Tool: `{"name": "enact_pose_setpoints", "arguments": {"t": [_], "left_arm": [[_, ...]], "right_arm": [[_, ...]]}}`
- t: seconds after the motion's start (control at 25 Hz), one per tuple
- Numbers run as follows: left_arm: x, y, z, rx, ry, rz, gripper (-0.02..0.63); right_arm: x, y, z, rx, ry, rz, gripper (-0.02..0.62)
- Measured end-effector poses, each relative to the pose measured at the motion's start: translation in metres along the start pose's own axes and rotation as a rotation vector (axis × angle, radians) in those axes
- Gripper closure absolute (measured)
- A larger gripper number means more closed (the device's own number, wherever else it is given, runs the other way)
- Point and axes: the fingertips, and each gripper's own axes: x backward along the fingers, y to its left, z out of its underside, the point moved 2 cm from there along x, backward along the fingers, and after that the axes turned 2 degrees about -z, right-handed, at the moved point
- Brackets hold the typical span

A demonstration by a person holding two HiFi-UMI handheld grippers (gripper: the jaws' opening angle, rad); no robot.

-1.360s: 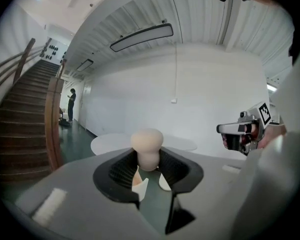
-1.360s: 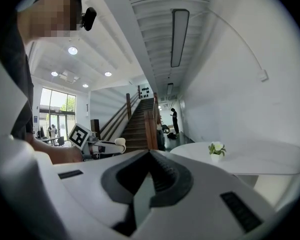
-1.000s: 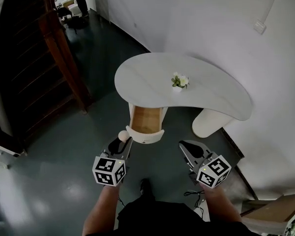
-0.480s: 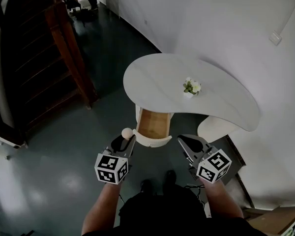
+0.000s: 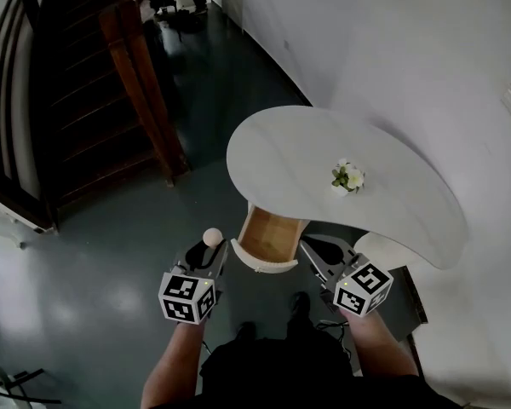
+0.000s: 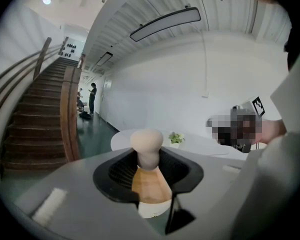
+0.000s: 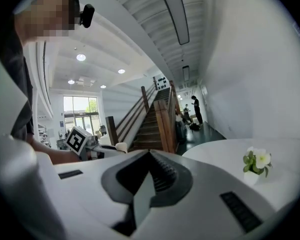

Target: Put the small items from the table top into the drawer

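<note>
The small cream peg with a rounded mushroom head [image 6: 146, 143] stands upright at the tips of your left gripper [image 5: 209, 247], whose jaws stand wide and pinch its neck. It looks light, hard and smooth, so grip below the head, where it can't roll. The open wood-lined white drawer [image 5: 264, 265] is at its 3 o'clock. Beyond that, your right gripper [image 5: 317, 247] is closed and empty.

Right gripper [image 7: 149, 153]: jaws together, nothing between them. White table [image 7: 225, 151] lies ahead, to the right. Small flower pot [image 7: 256, 165] stands on the table's right part. Wooden staircase [image 7: 152, 124] rises beyond the table, to its left. Left gripper [image 7: 110, 149] is farther left of the table, with a pale rounded piece [image 7: 121, 146] at its tip. Person [image 7: 196, 110] stands far behind the table.
</note>
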Motion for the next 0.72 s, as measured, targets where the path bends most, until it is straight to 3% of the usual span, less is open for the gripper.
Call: {"name": "enact_pose_setpoints", "arguments": {"t": [0.36, 0.72], "left_arm": [[-0.057, -0.042, -0.006, 0.065, 0.029, -0.166, 0.469], [-0.072, -0.063, 0.009, 0.102, 0.067, -0.235, 0.469]], "right_arm": [[0.017, -0.100, 0.000, -0.007, 0.048, -0.158, 0.584], [-0.002, -0.118, 0.022, -0.040, 0.107, -0.293, 0.584]]}}
